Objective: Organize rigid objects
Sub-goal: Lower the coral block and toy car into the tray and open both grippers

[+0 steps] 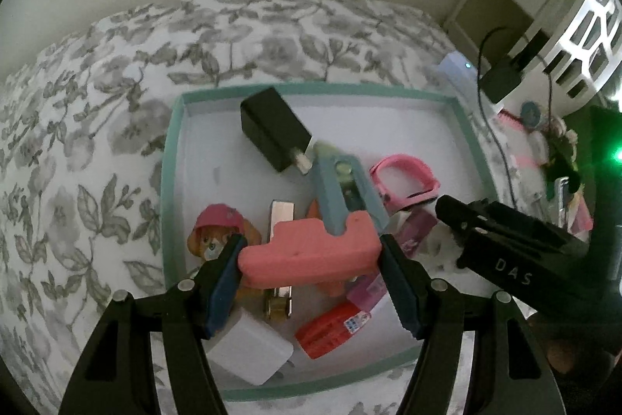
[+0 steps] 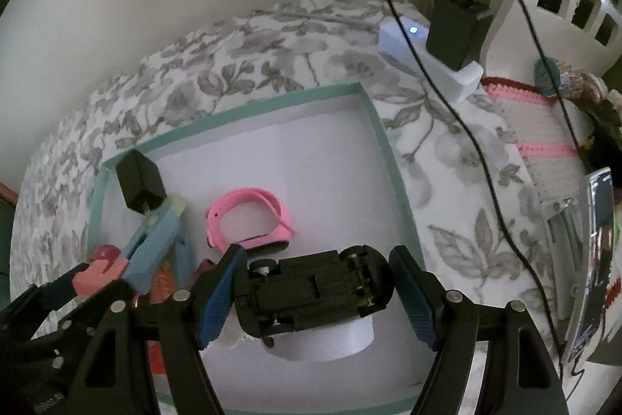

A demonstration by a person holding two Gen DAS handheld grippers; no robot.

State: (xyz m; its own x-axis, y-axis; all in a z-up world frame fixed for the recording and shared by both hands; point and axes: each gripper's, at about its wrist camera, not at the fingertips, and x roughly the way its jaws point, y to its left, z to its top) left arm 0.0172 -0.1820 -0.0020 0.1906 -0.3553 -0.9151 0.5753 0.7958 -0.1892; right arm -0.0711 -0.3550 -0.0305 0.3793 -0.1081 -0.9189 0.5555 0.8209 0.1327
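tray (image 1: 173, 158): black charger (image 1: 272, 133) | pink band (image 2: 248, 220) | dog figurine (image 1: 217, 232)

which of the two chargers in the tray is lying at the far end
The black charger, by the tray's far wall; the white charger sits at the near edge.

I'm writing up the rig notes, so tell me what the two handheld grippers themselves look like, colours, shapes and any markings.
Both are matte black, with angular two-finger frames joined by round silver pivot pins. The left gripper and right gripper each carry dark blue ribbed pads on the inner faces of the fingers. Seen from the left wrist view, the right gripper's body bears pale letters, "DAS". No sleeve or cable on the grippers is visible.
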